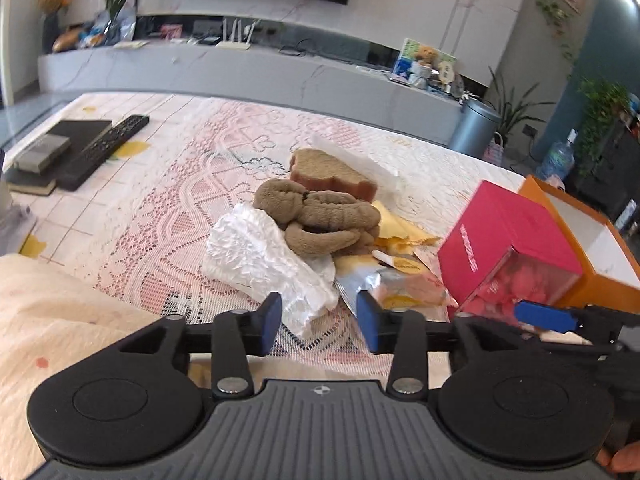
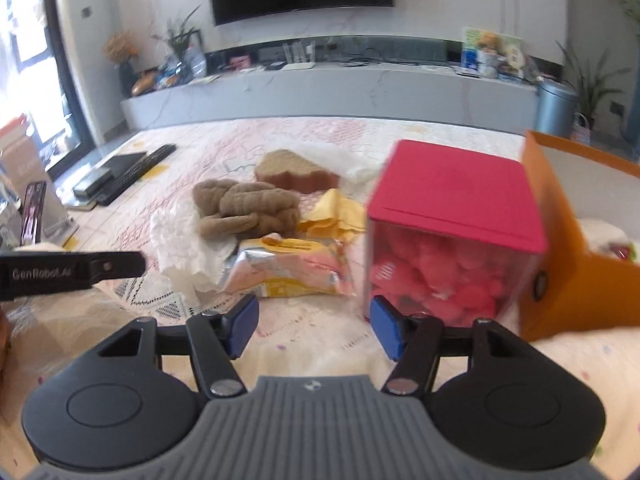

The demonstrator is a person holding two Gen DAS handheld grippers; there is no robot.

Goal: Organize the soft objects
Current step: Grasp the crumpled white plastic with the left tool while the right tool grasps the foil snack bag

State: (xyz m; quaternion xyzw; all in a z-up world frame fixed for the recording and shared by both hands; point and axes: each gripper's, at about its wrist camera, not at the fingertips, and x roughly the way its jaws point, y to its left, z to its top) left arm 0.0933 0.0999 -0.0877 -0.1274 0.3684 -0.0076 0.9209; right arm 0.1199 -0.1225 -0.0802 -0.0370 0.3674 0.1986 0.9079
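Lace-covered table lies bare at ten o'clock of the brown plush toy; both the left hand-held gripper and the right hand-held gripper gape half-wide, empty.

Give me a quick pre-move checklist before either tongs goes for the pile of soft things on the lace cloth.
1. Left tongs empty, blue pads apart: ok.
2. Right tongs empty, pads apart: ok.
3. Crumpled white plastic bag just ahead of the left tongs, not yet between the pads: ok.
4. Brown knitted plush toy free to lift: not ok, it lies partly on the white bag.
5. Open orange cardboard box has room: cannot tell, its inside is mostly hidden.
6. Red-lidded clear cube box clear of the right tongs: not ok, it stands close by the right-hand pad.
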